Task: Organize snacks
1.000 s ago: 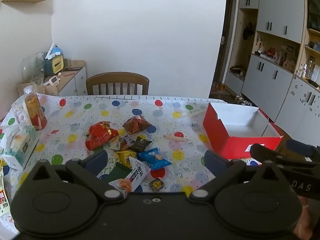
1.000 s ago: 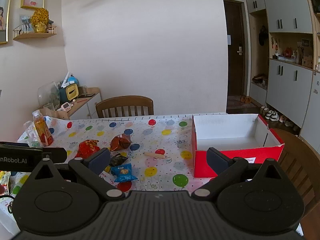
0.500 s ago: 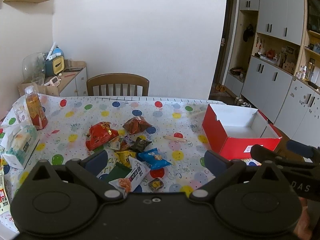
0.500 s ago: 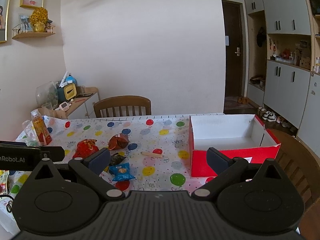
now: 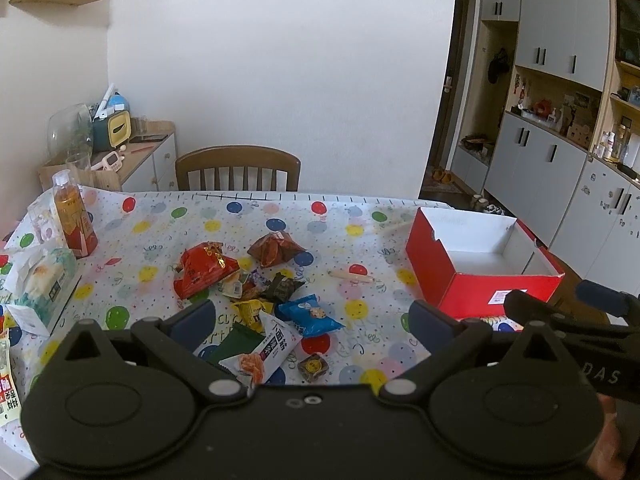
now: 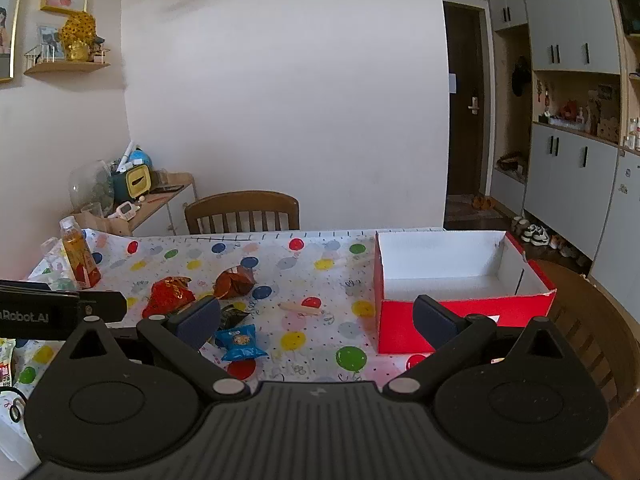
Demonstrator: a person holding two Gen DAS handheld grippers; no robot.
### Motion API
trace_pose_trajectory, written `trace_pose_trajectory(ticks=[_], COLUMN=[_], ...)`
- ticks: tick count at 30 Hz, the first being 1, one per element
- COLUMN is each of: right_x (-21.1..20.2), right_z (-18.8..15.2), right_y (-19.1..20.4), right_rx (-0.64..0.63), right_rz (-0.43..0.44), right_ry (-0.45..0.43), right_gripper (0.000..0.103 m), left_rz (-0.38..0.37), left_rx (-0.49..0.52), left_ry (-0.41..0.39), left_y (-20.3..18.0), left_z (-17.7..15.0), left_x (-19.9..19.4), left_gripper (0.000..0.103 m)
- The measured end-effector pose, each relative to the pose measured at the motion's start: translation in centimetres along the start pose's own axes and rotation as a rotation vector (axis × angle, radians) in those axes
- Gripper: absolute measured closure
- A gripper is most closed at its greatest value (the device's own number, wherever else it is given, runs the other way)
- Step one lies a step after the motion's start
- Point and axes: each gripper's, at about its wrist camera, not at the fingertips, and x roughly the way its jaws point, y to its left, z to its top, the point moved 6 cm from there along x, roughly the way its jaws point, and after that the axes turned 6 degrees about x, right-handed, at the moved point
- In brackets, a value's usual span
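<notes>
Several snack packets lie in a heap on the balloon-print tablecloth: a red bag [image 5: 204, 274], a brown bag [image 5: 274, 249], a blue packet [image 5: 310, 315] and a white packet [image 5: 266, 354]. An empty red box [image 5: 480, 280] with a white inside stands to their right. My left gripper [image 5: 312, 320] is open and empty, held above the near side of the heap. My right gripper [image 6: 316, 320] is open and empty, held above the near table edge. The red box [image 6: 460, 320] is ahead to its right and the blue packet [image 6: 240, 342] to its left.
An orange drink bottle [image 5: 74, 224] and a tissue pack [image 5: 40, 280] stand at the table's left. A thin stick snack [image 5: 352, 276] lies between heap and box. A wooden chair [image 5: 238, 170] is behind the table. Another chair [image 6: 580, 320] is at the right.
Both grippers have drifted back and up slightly, so the table sits a little farther in both views. Both stay open. Nothing on the table has moved.
</notes>
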Motion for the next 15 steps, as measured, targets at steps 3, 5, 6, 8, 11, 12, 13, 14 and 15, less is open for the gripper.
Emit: trace_pose_trajectory(ticks=[3,5,6,8,11,12,13,14,15], right_x=[-0.12,-0.17,-0.17,-0.17,-0.31,-0.38,-0.41,-0.39,-0.39], right_z=[0.06,0.07,0.08,0.11,0.18,0.20,0.23,0.22,0.20], right_y=[0.06,0.12,0.14,0.27,0.54,0.58,0.64,0.66,0.67], right_rx=[-0.002,-0.004,-0.006,-0.010,-0.023,-0.026,-0.029,-0.030,-0.029], right_rz=[0.004,0.006,0.006,0.011,0.019,0.021,0.022,0.022,0.022], right_ry=[-0.008,-0.010,-0.009,-0.008,-0.014,-0.017,-0.018,-0.019,-0.018], right_gripper=[0.000,0.000,0.000,0.000,0.000,0.000,0.000,0.000,0.000], left_rz=[0.003,0.001,0.000,0.000,0.001,0.002,0.001,0.000,0.000], left_rx=[0.002,0.002,0.003,0.005,0.004,0.003,0.003,0.004,0.005], left_ry=[-0.001,-0.001,-0.001,-0.001,-0.002,-0.003,-0.003,-0.002,-0.002], left_y=[0.00,0.00,-0.03,-0.05,-0.09,-0.10,-0.13,-0.16,-0.16], left_z=[0.11,0.11,0.16,0.17,0.21,0.19,0.19,0.19,0.21], left_x=[-0.11,-0.12,-0.19,-0.16,-0.06,-0.08,-0.07,-0.07,-0.08], left_gripper=[0.000,0.000,0.000,0.000,0.000,0.000,0.000,0.000,0.000])
